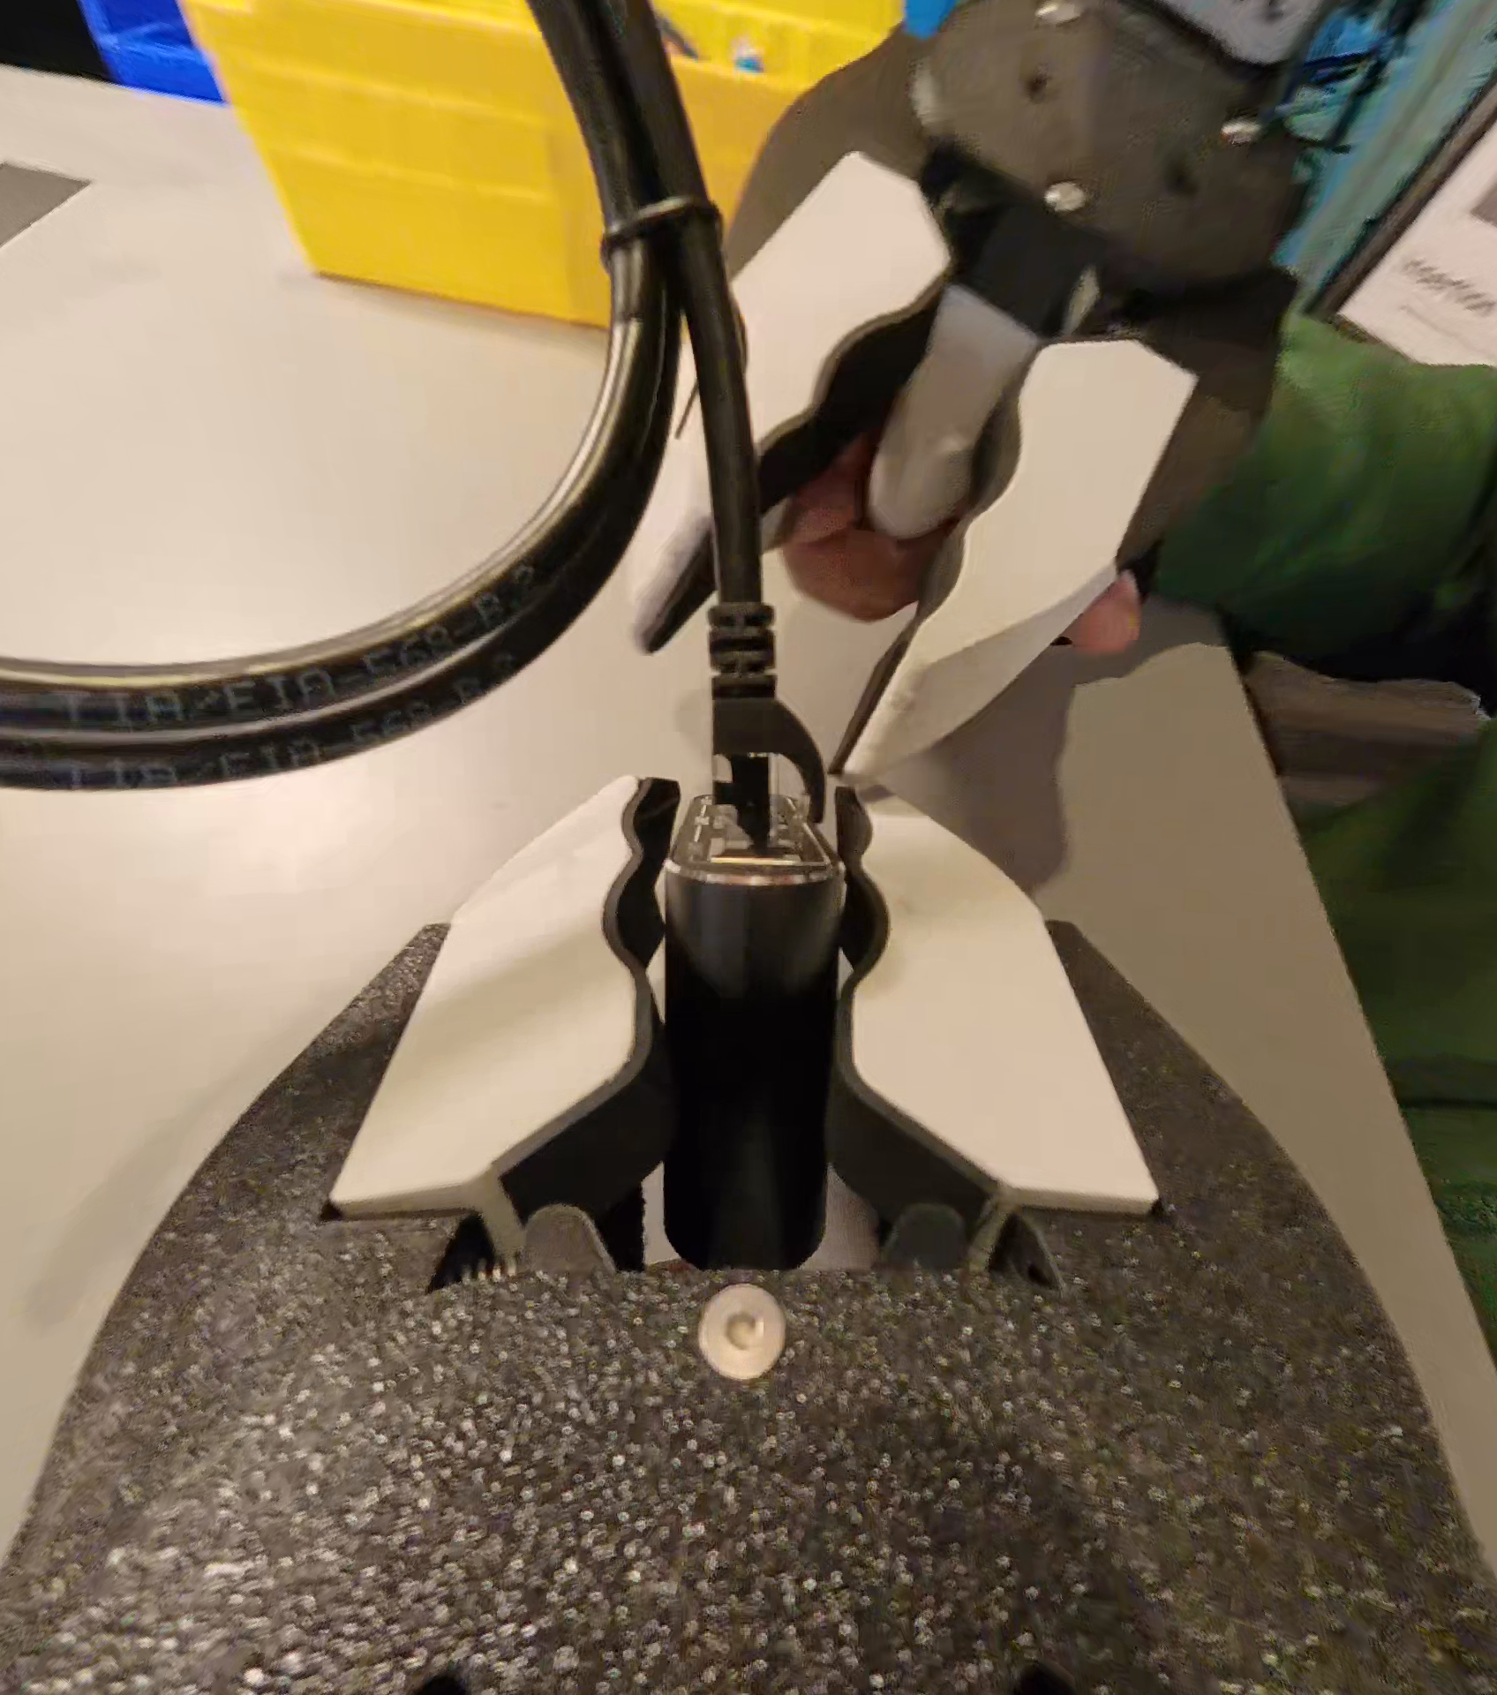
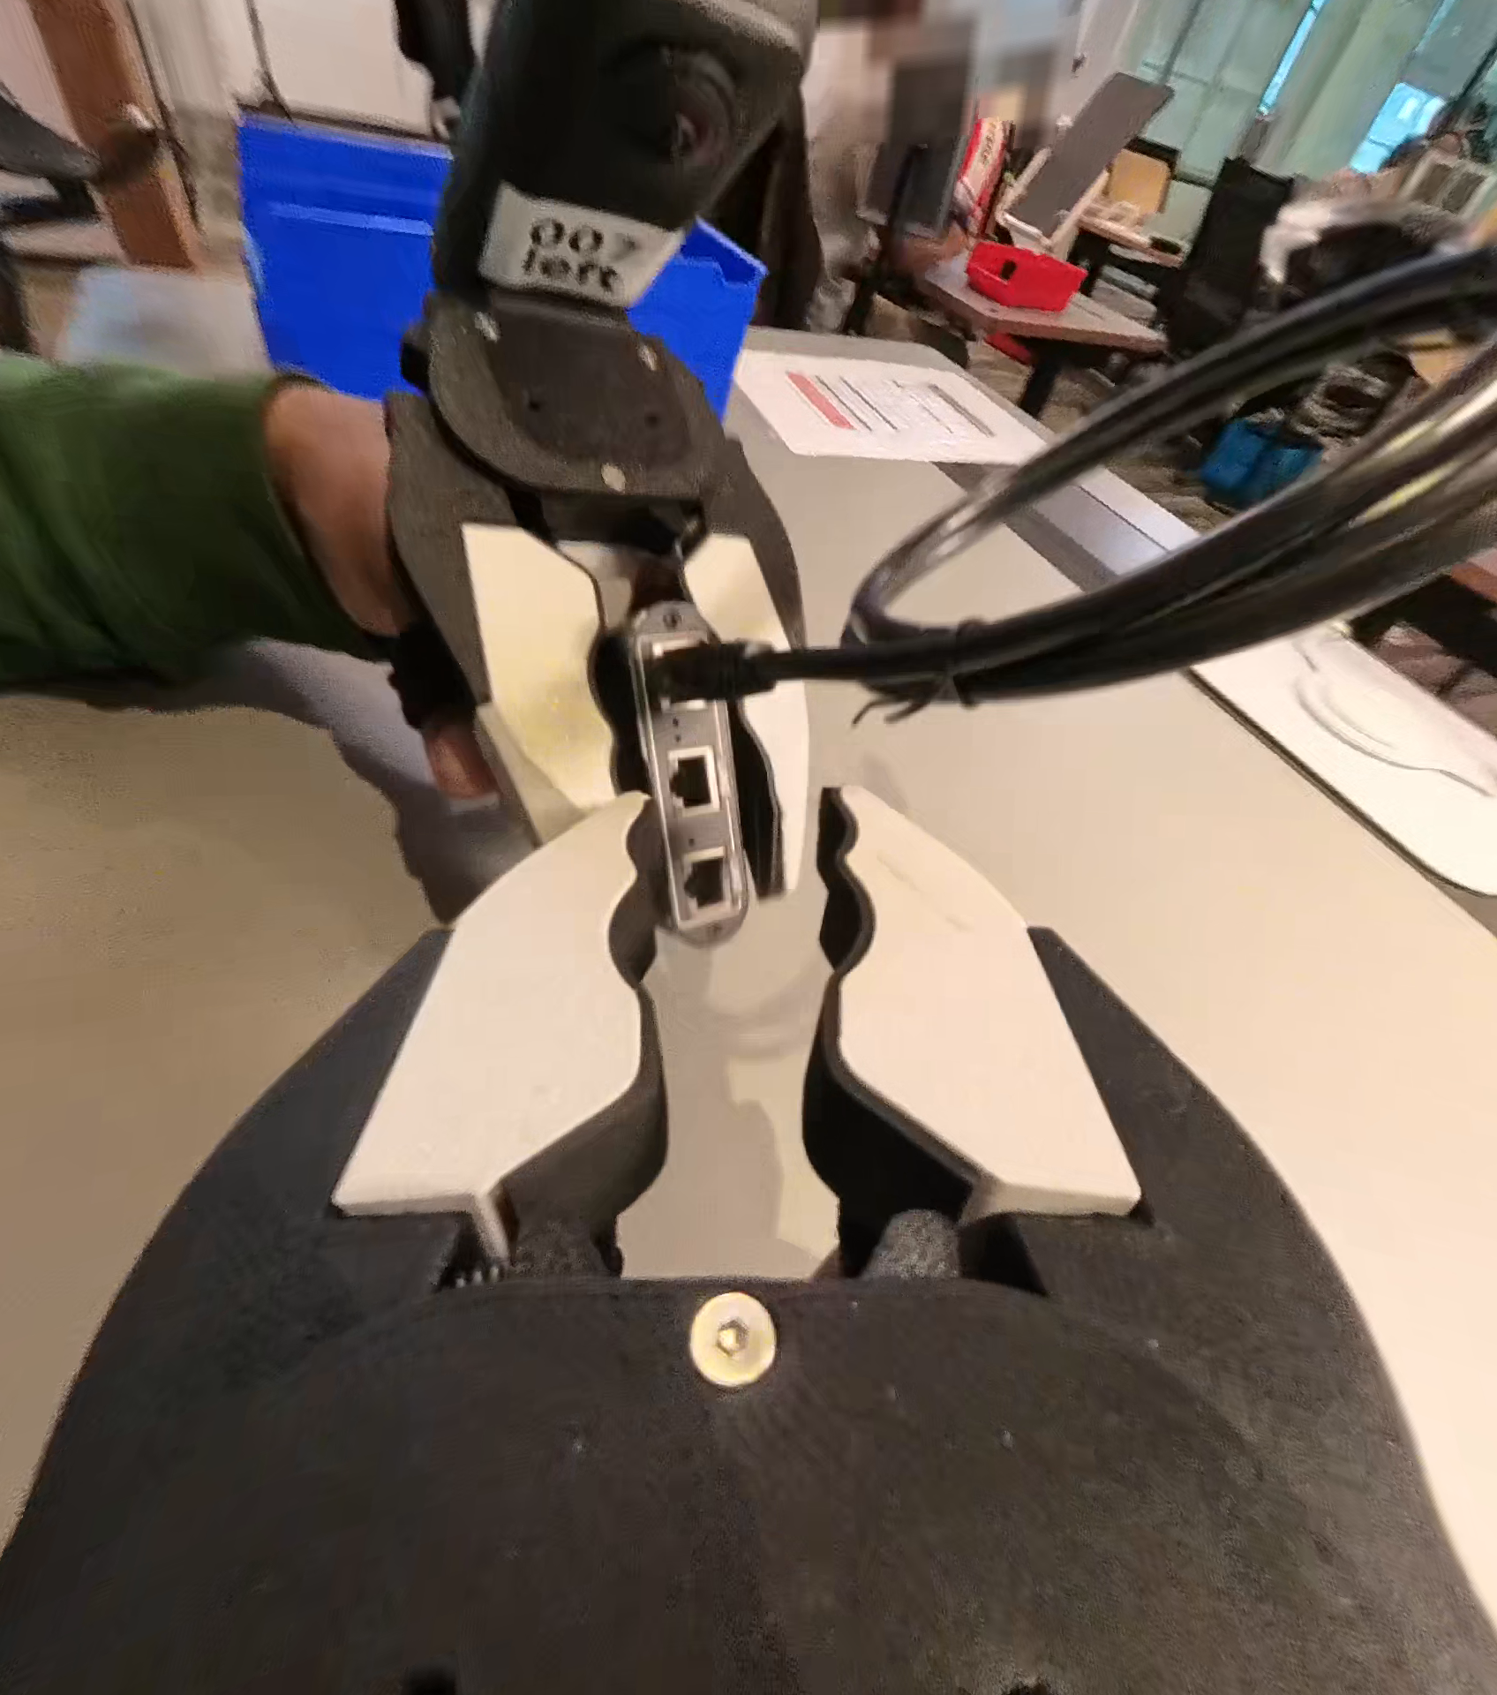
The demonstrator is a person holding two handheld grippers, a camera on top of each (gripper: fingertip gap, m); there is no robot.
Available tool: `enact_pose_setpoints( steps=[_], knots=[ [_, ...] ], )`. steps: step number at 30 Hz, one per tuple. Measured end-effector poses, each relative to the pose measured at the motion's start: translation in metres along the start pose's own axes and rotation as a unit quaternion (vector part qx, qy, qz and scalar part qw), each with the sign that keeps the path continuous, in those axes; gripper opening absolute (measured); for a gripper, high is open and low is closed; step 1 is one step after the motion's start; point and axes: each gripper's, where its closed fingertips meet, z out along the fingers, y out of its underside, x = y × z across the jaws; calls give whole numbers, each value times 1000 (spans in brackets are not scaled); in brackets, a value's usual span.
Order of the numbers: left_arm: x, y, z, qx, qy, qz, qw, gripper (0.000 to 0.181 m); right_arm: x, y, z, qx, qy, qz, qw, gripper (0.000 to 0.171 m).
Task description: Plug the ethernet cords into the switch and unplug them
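A small black switch is held off the worktop, clenched between the fingers of the left gripper. Its port face points away from that gripper, probably so the sockets stay reachable. In the right wrist view the silver port face shows three sockets in a row. A black ethernet cord has its plug seated in the farthest socket; the two nearer sockets are vacant. The cord's slack is bundled in a tied loop that hangs off to one side, clear of the ports. The right gripper is released, its fingers parted and grasping nothing, its tips just beside the switch's port end, seemingly lined up to approach the plug. A green sleeve leads to each gripper. Yellow bins stand farther back on the worktop.
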Motion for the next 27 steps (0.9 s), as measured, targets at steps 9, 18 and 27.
enact_pose_setpoints(
  steps=[9, 18, 27],
  knots=[
    [23, -6, 9, 11, 49, 11, 999, 37, -19, -18, -2, 55, -38, -8, 998, 26],
    [24, -9, 10, 13, 42, 19, 999, 37, -19, -21, -4, 64, -43, -11, 997, 24],
    [16, -10, 8, 15, 9, 43, 999, 37, -17, -22, -3, 75, -17, -21, 997, 23]
  ],
)
